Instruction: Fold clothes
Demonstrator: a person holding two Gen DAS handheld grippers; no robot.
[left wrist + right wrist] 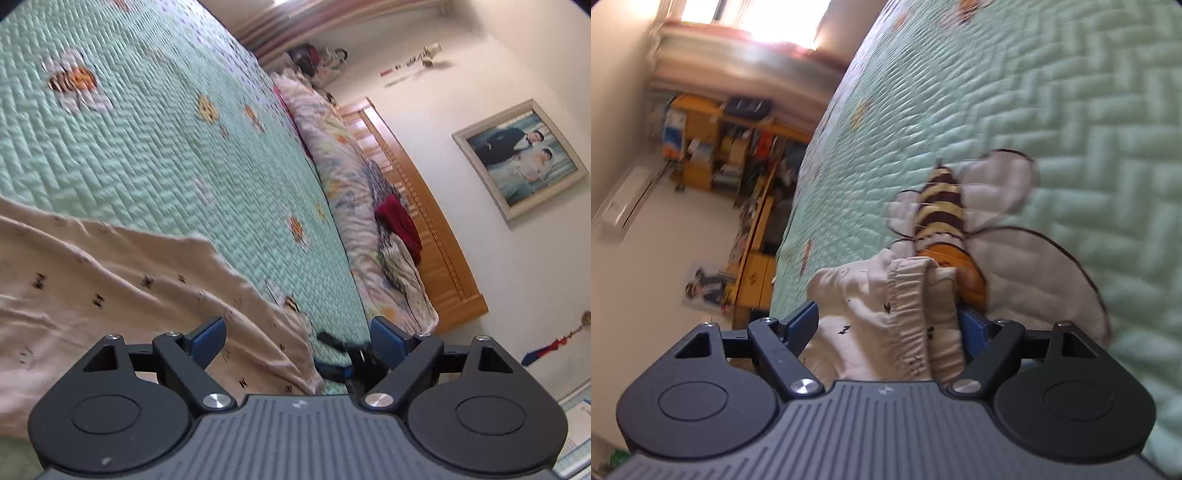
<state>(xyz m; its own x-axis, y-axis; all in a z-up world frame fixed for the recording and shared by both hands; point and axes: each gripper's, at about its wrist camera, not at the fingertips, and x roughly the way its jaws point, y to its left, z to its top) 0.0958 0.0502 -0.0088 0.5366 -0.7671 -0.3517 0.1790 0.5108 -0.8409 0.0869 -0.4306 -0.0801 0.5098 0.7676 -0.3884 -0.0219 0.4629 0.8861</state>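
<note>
My left gripper [298, 334] was wide open and held nothing. The beige pants [122, 291] with little dark bows lay spread on the green quilt [155, 147]. They were to the left of my left gripper and under it, and one edge ran between its blue fingers [210, 334]. I could not tell if the cloth touched them.

My right gripper [888, 326] was open too. The stretchy waistband [905, 317] of the pants was bunched up in the gap between its two blue fingers [803, 325]. The cloth seemed to press on both fingers, but they were not squeezing it. Just past the waistband, a big sewn bee [945, 218] with pale wings sat on the quilt.

Far off by the wooden headboard [424, 221] lay a flowery blanket [343, 166] and a red cloth [400, 221].
</note>
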